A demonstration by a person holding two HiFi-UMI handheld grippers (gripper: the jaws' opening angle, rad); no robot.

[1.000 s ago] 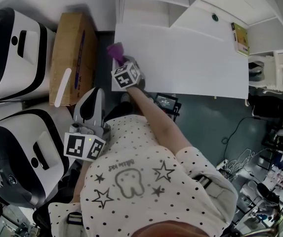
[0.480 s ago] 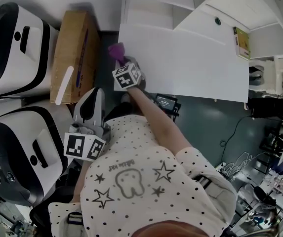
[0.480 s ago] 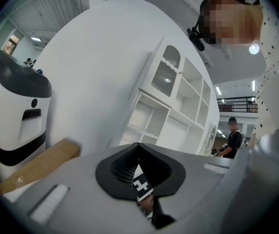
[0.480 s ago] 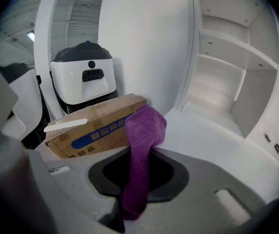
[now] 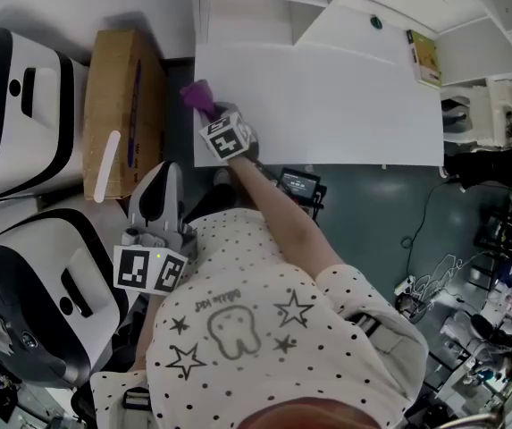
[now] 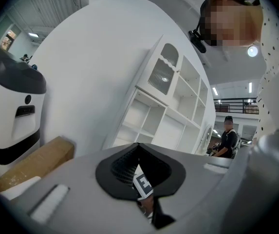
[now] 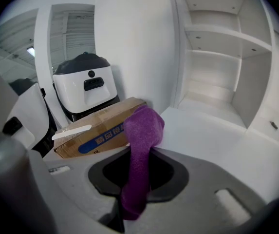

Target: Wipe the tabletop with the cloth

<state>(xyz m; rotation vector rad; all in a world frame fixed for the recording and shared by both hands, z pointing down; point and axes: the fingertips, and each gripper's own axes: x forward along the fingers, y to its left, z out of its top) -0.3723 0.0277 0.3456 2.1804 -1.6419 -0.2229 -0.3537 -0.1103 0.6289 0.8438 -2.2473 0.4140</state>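
Nearest, the left claw (image 5: 159,179) hangs closed and empty beside the person's body. Further out, the right claw (image 5: 211,119) is clamped on the bunched purple cloth (image 5: 197,93), which sits at the left edge of the white table (image 5: 345,105). The cardboard box (image 5: 117,96) lies beyond. A stroke leftward would likely carry the cloth off the table.

The white tabletop (image 5: 327,114) lies at twelve o'clock in the head view. A purple cloth (image 5: 197,96) sits at its nine o'clock edge, by the near corner.
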